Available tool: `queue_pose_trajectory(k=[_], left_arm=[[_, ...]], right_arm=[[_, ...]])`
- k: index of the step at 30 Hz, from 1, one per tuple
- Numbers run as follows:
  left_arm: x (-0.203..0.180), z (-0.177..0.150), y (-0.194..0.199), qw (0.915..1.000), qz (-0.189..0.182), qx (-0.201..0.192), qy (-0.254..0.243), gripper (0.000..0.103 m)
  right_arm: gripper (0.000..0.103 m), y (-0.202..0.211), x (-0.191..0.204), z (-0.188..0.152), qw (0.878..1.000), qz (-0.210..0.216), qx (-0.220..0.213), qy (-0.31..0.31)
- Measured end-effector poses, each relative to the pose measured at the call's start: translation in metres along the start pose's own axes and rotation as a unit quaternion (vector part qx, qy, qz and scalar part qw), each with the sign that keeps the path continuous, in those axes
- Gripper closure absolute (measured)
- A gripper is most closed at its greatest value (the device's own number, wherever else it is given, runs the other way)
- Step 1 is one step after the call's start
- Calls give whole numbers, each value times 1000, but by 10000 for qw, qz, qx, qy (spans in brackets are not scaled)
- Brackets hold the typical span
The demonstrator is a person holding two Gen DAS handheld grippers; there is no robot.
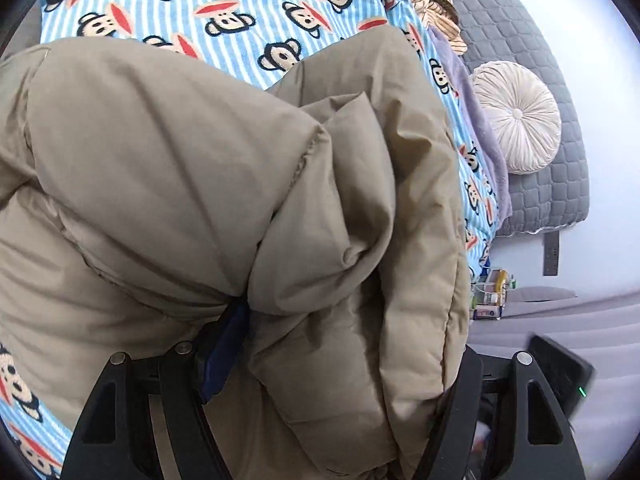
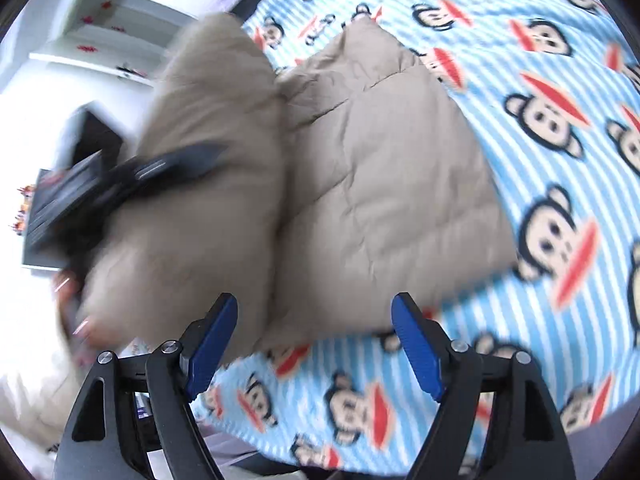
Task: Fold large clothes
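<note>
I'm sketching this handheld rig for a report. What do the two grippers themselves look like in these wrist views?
Both match: the right gripper has black angular linkage arms with triangular cut-outs, round silver pivot pins and flat blue ribbed pads. The left gripper shows the same black arms and pins, with one blue pad visible. In the right view its body is a blurred black block. No sleeves or cables are clearly visible.

Puffy beige jacket (image 1: 224, 184) swallows the left claw (image 1: 336, 356): only a sliver of one blue pad (image 1: 222, 356) peeks out, the other finger is buried under the padding, so grip or no grip is impossible to call. The jacket runs off the left edge. In the right wrist view everything smears, and the other tool (image 2: 120, 184) at left is a dark streak over a blurred hand (image 2: 76, 312).
</note>
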State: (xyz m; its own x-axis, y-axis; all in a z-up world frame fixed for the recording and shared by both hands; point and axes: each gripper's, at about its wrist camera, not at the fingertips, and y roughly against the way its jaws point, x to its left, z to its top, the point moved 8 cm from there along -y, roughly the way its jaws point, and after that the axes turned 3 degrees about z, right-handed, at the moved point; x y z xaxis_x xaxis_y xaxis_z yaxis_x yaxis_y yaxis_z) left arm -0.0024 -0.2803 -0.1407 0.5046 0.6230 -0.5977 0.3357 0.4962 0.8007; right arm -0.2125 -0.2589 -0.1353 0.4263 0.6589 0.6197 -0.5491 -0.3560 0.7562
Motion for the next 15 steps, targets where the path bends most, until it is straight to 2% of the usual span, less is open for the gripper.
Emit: queue_pose_trajectory(k=[3,4,5,8,10,11,12,14,15], left_arm=[[-10,-5,-14,9997,209,9,-85,21],[-13,-4,-16,9993,339,11,-135,21],[-26,9,-32,9989,441,-57,-176,21],[-50,7,2,9950,554,-627,-537,21],[-44,16,39,9861,848,-1195,-788,21],[-31,15,63,9785,1104,-1511,-866,21],[-23,8,80,9685,1436,-1815,-918,21],[3,10,106,9499,2111,-2156,-811,21],[10,21,99,9428,2396,-2219,-662,21]], right_arm=[[14,5,38,-20,9978,393,-18,535],[8,-4,49,-21,9971,415,22,641],[7,-9,53,-23,9967,378,20,723],[7,-32,51,-12,9976,-35,-98,679],[13,-37,44,2,9972,-406,-279,568],[39,-37,36,11,9965,-524,-368,544],[80,-35,33,15,9963,-557,-423,503],[86,-29,24,19,9955,-649,-544,420],[88,-27,22,18,9946,-712,-588,478]])
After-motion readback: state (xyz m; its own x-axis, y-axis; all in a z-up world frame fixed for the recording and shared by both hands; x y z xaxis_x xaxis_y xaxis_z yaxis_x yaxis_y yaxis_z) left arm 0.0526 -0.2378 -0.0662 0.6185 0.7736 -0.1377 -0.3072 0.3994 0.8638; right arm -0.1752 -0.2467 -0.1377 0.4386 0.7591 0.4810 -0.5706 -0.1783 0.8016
